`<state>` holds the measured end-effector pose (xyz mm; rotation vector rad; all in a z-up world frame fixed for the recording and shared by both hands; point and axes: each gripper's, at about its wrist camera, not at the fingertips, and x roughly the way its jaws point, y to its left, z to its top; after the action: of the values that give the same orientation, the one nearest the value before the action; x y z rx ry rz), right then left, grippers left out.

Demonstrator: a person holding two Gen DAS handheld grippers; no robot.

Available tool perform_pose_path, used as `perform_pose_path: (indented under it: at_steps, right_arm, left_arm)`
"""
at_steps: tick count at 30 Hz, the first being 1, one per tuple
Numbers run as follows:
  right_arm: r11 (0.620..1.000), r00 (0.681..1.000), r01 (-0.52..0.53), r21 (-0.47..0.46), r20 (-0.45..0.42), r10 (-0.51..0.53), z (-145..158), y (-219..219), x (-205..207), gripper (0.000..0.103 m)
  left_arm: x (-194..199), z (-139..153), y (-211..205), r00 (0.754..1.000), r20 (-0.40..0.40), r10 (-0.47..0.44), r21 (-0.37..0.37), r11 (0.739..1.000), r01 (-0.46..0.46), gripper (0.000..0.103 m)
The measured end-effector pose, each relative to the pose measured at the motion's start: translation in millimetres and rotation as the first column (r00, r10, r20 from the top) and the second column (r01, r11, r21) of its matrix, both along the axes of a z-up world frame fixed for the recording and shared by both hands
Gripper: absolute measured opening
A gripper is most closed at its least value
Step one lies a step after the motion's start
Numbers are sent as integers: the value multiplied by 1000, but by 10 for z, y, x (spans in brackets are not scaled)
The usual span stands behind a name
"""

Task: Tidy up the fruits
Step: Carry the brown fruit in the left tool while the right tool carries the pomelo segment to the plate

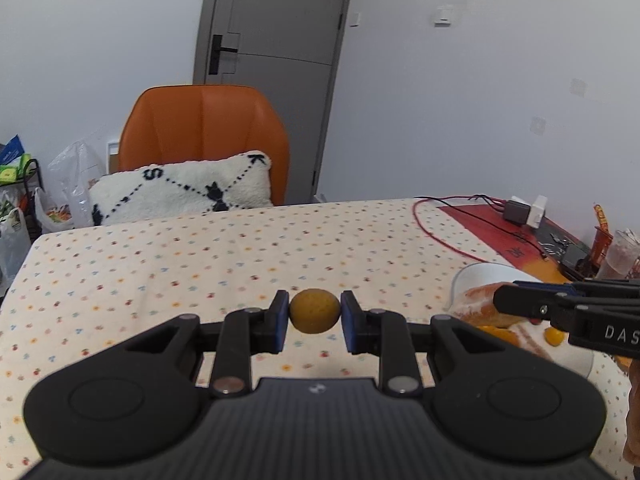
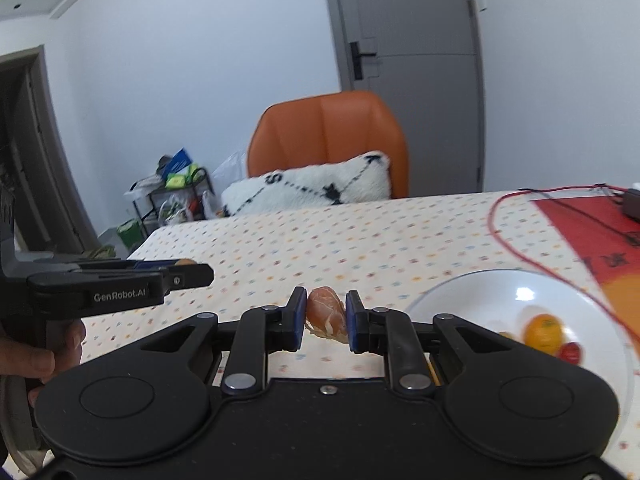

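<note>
My left gripper (image 1: 315,312) is shut on a small round yellow-orange fruit (image 1: 315,310) and holds it above the dotted tablecloth (image 1: 200,264). My right gripper (image 2: 326,314) is shut on a peeled orange segment (image 2: 327,312), held above the cloth just left of a white plate (image 2: 480,292). The plate holds a small orange fruit (image 2: 543,332) and a red one (image 2: 571,352). In the left wrist view the right gripper (image 1: 498,298) reaches in from the right over the plate (image 1: 476,272). In the right wrist view the left gripper (image 2: 208,270) shows at the left.
An orange chair (image 1: 204,128) with a white patterned pillow (image 1: 180,192) stands behind the table. A red cable (image 1: 436,232), a red mat (image 1: 488,224) and small adapters (image 1: 524,210) lie at the far right. A glass (image 1: 622,256) stands at the right edge.
</note>
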<state>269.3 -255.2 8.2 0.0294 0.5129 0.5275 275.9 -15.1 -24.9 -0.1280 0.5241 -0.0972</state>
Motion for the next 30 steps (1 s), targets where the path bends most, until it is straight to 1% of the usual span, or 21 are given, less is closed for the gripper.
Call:
perform_pose_path:
  at_steps: [9, 18, 27, 30]
  right_arm:
    - [996, 996, 83, 13, 21, -83, 69, -483, -14, 16]
    - [989, 989, 145, 26, 14, -145, -8, -873, 17, 16]
    - [978, 980, 200, 52, -15, -200, -150, -1156, 104, 16]
    - [976, 976, 213, 52, -48, -210, -200, -1191, 154, 18]
  left_arm:
    - [75, 29, -417, 998, 3, -61, 4, 998, 61, 26]
    - [178, -2, -729, 995, -10, -101, 8, 995, 101, 26]
    - [253, -25, -870, 994, -24, -110, 16, 994, 111, 26]
    - [269, -42, -867, 993, -33, -114, 13, 993, 114, 26]
